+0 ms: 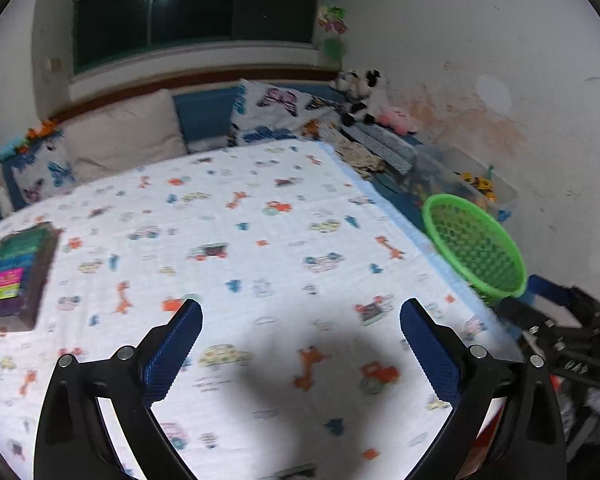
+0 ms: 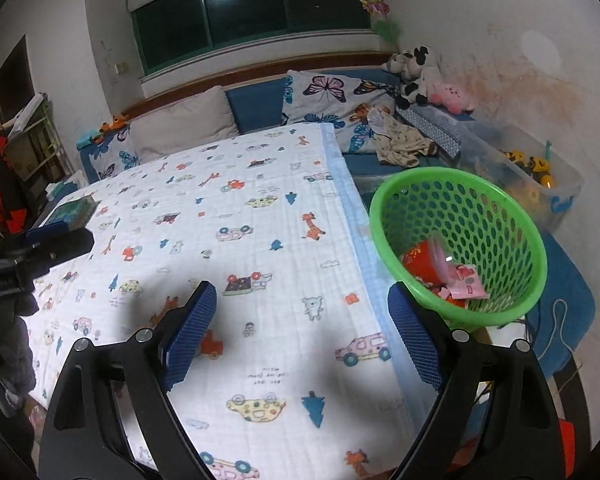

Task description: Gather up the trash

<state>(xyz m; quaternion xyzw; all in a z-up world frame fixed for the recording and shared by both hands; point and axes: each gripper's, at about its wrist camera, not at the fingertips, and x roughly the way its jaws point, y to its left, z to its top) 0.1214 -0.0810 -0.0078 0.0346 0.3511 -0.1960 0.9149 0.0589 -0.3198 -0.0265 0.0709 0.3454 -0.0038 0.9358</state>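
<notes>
Currently, I hold both the left gripper [image 1: 300, 320] and right gripper [image 2: 302, 304] spread, empty; green basket [image 2: 512, 320] contains red wrappers [image 2: 460, 284].

Dark window [image 2: 252, 20], stained wall [image 2: 520, 80], bed [image 2: 260, 240]

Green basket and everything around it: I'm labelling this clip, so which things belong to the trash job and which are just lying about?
Part of the job:
green basket
red and pink wrappers inside it
right claw, open, empty
left claw, open, empty

Just lying about:
book on the blanket
plush toys
toy bin
pillows
</notes>
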